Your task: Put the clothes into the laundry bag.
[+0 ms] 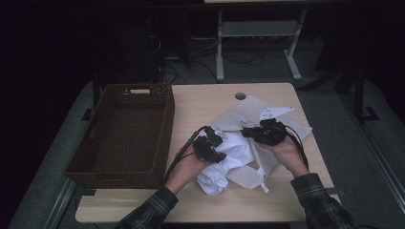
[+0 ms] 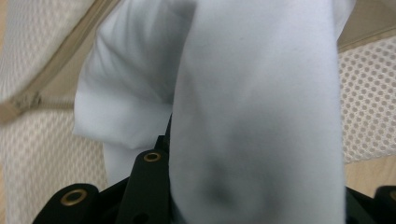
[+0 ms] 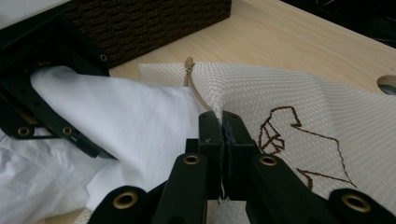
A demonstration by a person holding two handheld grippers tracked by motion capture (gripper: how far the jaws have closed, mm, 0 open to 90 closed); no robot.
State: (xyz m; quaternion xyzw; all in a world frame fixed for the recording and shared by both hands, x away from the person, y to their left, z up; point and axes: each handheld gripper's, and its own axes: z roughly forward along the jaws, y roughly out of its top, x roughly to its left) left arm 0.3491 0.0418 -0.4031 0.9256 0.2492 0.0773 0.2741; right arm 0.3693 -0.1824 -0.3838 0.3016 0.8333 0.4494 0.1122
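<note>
Both hands are working at the middle of the bench [image 1: 200, 200] right now, over a white garment [image 1: 224, 160] and a cream mesh bag [image 1: 248, 112] with a brown stitched outline on it. The right tongs [image 3: 223, 122] are pinching shut on the edge of the mesh bag, the fabric rising in a little peak between the two black jaws, just beside the bag's tan drawstring knot [image 3: 188, 64]. In the high view the right tongs [image 1: 250, 132] are sitting over the bag's middle, with the grey three-cornered plate on top. The left tongs [image 1: 220, 153] are pushing into the white garment, which is bunching up on the bench in front of the person and lying partly on the bag. In the left gripper view the white cloth [image 2: 252, 116] is draping straight over the jaws, so I cannot tell whether they are open or closed. A dark woven basket [image 1: 124, 133] is standing at the left side of the bench, near the left hand.
</note>
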